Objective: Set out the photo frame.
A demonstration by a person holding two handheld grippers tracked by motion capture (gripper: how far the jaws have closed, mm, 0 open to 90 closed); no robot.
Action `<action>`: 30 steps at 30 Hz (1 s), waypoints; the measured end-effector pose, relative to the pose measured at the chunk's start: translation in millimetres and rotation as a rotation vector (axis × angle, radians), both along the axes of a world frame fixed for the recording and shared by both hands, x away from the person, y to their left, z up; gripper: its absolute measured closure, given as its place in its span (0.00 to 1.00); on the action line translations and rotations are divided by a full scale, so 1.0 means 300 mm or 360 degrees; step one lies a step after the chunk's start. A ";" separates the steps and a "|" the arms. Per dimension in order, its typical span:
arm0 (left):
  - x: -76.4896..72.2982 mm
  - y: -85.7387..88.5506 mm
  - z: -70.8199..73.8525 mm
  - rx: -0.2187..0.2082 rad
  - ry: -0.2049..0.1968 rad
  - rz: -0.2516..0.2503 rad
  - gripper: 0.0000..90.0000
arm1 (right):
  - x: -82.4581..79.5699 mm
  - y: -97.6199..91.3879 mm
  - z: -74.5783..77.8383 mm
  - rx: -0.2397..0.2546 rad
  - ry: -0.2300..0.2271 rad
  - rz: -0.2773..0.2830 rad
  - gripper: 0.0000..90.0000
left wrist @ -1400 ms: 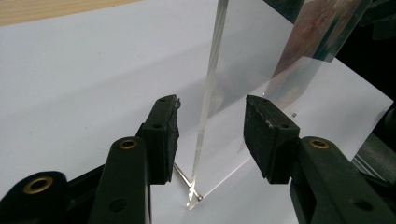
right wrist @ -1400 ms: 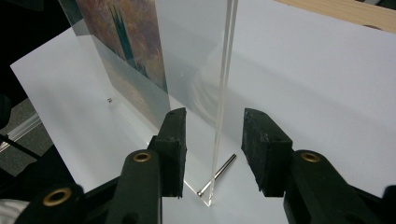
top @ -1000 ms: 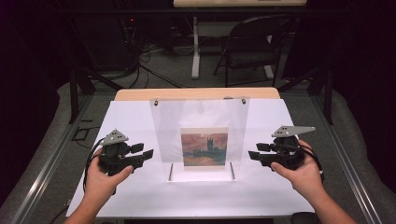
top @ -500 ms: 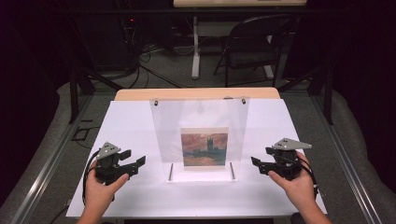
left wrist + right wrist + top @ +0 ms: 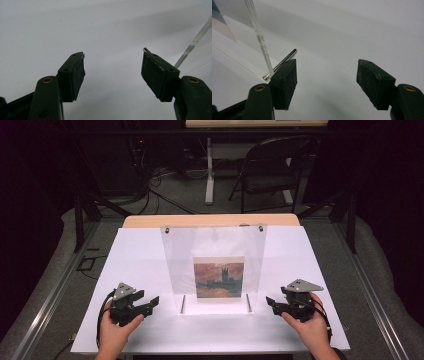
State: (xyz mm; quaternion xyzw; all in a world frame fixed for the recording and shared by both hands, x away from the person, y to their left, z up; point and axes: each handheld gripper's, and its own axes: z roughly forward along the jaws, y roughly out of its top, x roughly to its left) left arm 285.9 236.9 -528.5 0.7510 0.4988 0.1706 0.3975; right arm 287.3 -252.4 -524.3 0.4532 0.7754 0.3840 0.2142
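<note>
Ideally, both tools, left tool [image 5: 150,303] and right tool [image 5: 271,302], jaws apart after just opening and empty, close in evenly from nine and three o'clock on the clear acrylic picture stand [image 5: 215,247] on the white bench [image 5: 140,250].

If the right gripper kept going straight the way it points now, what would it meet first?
Probably the clear acrylic stand: the right gripper, jaws open, points at its lower right edge by the metal rod. Depth is uncertain.

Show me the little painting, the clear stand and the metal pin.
painting [image 5: 218,278], high view, middle of the picture.
clear stand [image 5: 180,255], high view, bare left part of the upright sheet.
metal pin [image 5: 287,57], right gripper view, mid-shaft.
</note>
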 end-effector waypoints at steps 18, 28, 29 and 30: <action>-0.013 -0.033 -0.051 0.0038 0.0021 -0.0043 0.39 | -0.024 0.033 -0.062 -0.0014 0.0022 0.0065 0.40; -0.014 -0.039 -0.056 0.0037 0.0028 -0.0062 0.39 | -0.022 0.029 -0.064 0.0014 0.0020 0.0060 0.40; -0.014 -0.038 -0.056 0.0036 0.0027 -0.0062 0.40 | -0.022 0.028 -0.064 0.0013 0.0025 0.0057 0.40; -0.014 -0.038 -0.056 0.0037 0.0030 -0.0063 0.39 | -0.022 0.027 -0.064 0.0017 0.0026 0.0053 0.40</action>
